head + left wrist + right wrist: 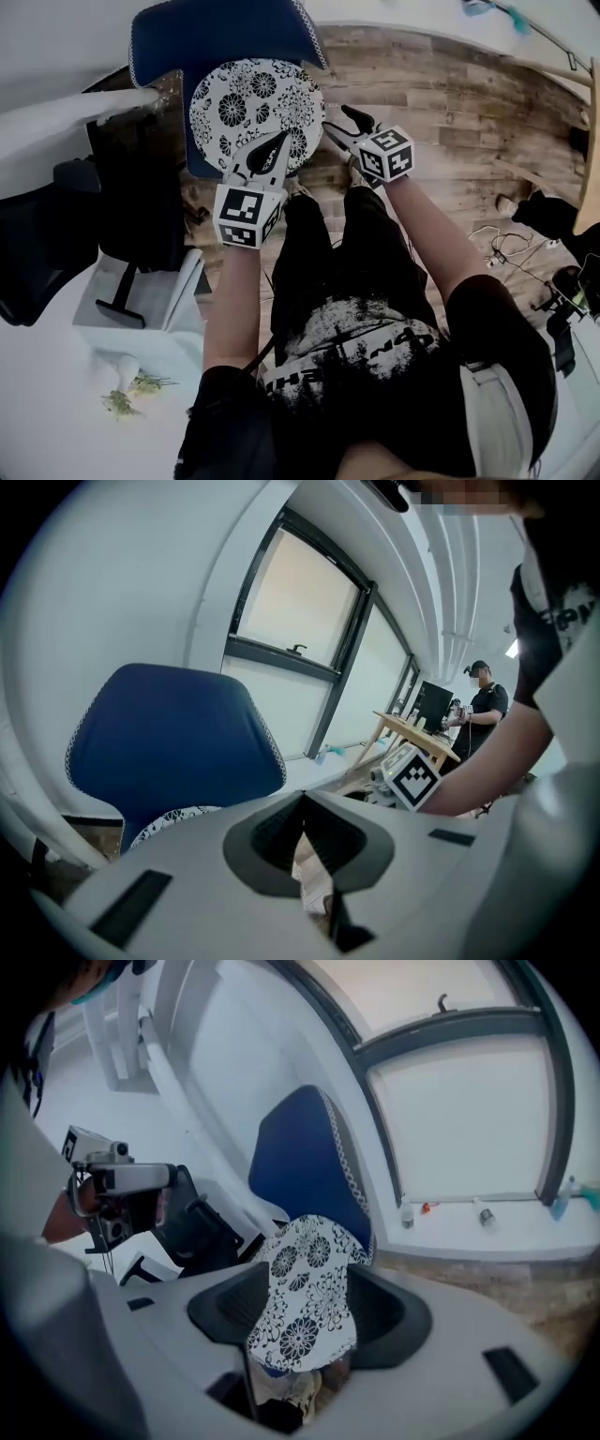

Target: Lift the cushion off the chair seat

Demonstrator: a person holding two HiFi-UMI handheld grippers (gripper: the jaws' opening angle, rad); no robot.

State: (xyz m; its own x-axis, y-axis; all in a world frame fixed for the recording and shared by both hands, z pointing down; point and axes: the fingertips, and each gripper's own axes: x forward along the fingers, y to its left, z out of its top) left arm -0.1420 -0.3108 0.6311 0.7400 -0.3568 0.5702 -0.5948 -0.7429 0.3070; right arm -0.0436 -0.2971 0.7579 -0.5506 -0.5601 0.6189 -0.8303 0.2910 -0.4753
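Locating the cushion (255,108) flat on the seat of the chair (220,37), not yet lifted. Reading the right gripper (345,117) as released, straddling the cushion's right rim with jaws apart. Reading the left gripper (270,150) as clenched on nothing, hovering over the near rim.

Risking a one-sided grasp: pinching only the right rim, letting the cushion fold or slip out during lifting. Risking a shove from the clenched left jaws, sliding the cushion toward the far chair back.

Getting the whole layout from the head view alone. Getting the rim between the right jaws from the right gripper view alone. Getting the meeting of the left jaws from the left gripper view alone, with only a sliver of cushion there.
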